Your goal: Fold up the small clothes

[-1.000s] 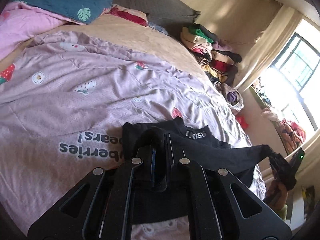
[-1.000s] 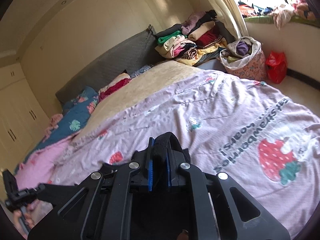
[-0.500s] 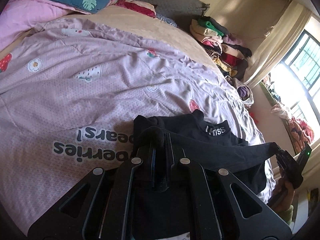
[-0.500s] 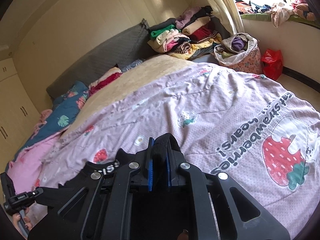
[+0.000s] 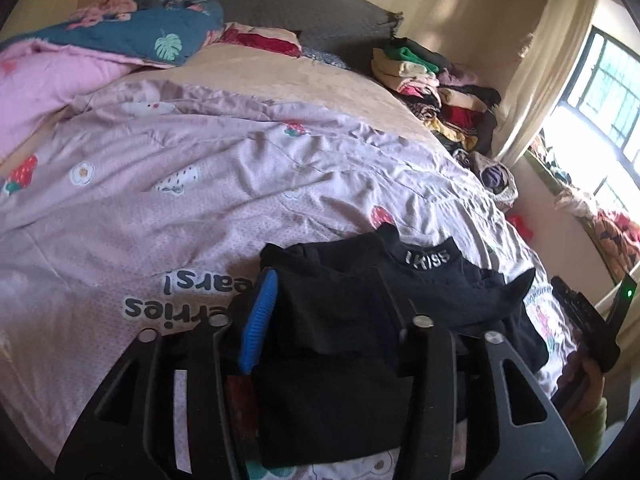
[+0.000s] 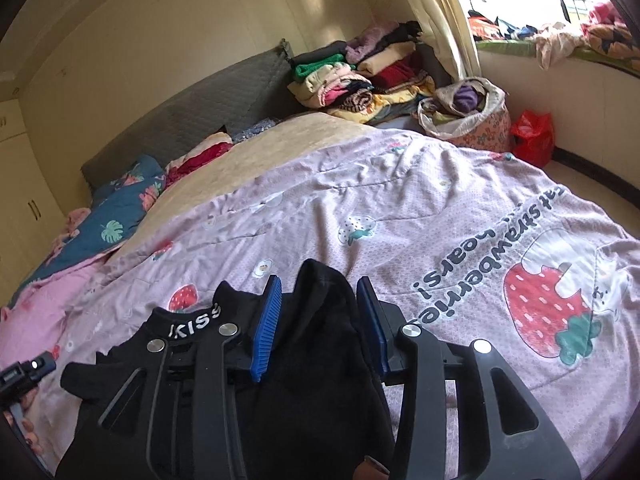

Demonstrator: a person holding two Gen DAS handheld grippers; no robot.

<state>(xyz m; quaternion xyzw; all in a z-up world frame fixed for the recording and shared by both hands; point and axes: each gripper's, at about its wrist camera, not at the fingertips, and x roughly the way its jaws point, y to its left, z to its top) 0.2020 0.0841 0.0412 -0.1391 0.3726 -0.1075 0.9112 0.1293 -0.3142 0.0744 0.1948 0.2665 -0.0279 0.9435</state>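
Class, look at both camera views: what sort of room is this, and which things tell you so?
Most likely a bedroom: a bed with a strawberry quilt, a padded headboard and stacked clothes.

The black top's [image 5: 332,360] lower part hides behind the left tongs [image 5: 332,312], whose right pad is buried in cloth. Its collar lettering [image 6: 196,324] is partly covered. The other tongs [image 5: 584,328] are cut off.
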